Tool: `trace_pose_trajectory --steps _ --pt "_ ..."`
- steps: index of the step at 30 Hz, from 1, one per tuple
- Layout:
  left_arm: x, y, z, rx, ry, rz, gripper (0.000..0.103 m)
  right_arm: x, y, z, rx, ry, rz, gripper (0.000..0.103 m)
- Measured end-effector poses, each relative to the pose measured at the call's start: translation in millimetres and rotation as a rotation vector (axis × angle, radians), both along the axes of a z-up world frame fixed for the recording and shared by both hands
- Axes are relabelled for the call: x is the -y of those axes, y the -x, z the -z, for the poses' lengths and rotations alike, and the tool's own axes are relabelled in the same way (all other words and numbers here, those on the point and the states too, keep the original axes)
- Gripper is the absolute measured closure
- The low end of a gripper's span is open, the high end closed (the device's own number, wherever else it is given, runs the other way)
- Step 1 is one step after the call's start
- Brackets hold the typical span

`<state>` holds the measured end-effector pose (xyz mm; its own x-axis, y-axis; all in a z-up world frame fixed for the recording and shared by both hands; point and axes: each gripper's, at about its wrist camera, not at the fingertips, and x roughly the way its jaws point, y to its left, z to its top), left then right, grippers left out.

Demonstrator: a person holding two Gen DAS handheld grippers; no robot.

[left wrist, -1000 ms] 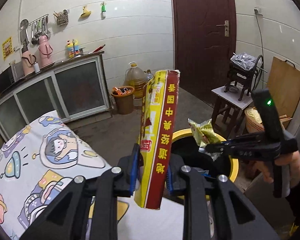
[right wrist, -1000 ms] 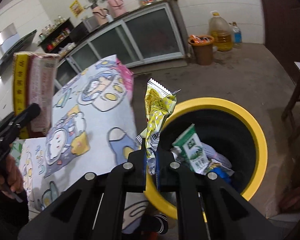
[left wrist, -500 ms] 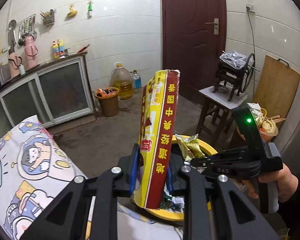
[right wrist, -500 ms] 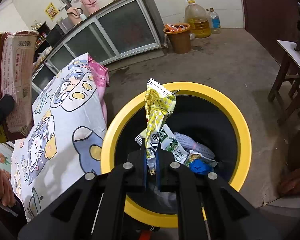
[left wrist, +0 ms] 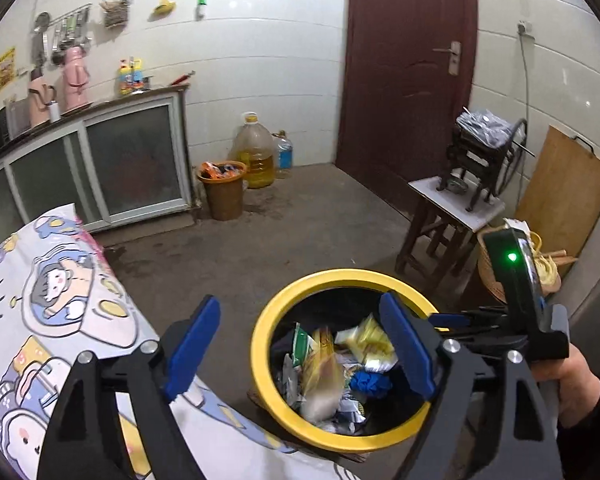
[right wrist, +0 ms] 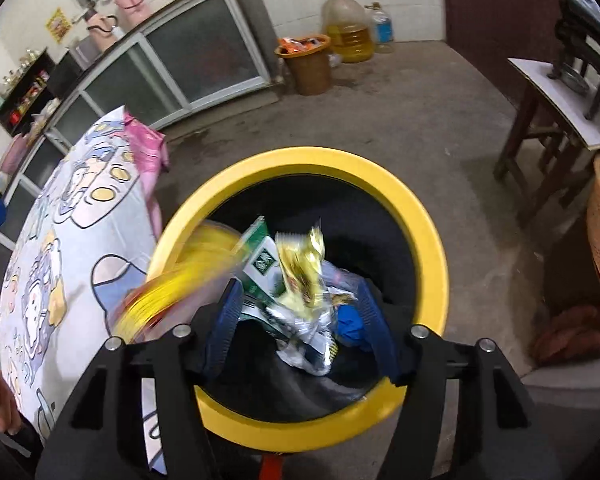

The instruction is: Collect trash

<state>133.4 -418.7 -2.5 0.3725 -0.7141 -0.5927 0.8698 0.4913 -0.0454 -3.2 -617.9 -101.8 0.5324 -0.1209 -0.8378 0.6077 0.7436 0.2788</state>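
Trash drops into the yellow-rimmed black bin as both grippers, left and right, open their fingers, now empty; staying centred over the rim avoids spills.

Right gripper over the yellow-rimmed bin, jaws just opened, nothing pressed between the blue pads. Gold wrapper loose among the trash inside, beside a green-and-white carton. Blurred yellow box at the bin's left rim. Cartoon-print cloth left.
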Motion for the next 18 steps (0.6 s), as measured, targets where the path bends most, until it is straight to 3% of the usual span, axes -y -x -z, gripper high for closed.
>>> trace_pose_trajectory --steps 2,10,12,14,18 --pt "-13.6 -5.2 -4.0 -0.021 0.029 -0.035 0.015 0.4 4.8 -1.4 -0.005 -0.002 0.015 0.046" --pt "-86.8 -28.2 -22.0 -0.095 0.139 -0.178 0.013 -23.4 13.2 -34.0 0.012 0.118 0.029 0.046" --pt "-110.0 -30.1 -25.2 -0.103 0.171 -0.208 0.009 -29.9 13.2 -44.2 0.025 0.161 0.034 0.041" --pt "-145.1 -30.0 -28.3 -0.099 0.218 -0.266 0.008 -43.9 13.4 -56.8 0.063 0.202 0.024 0.028" --pt "-205.3 -23.8 -31.6 -0.114 0.266 -0.364 0.008 -84.6 11.2 -82.6 0.14 0.336 0.021 0.018"
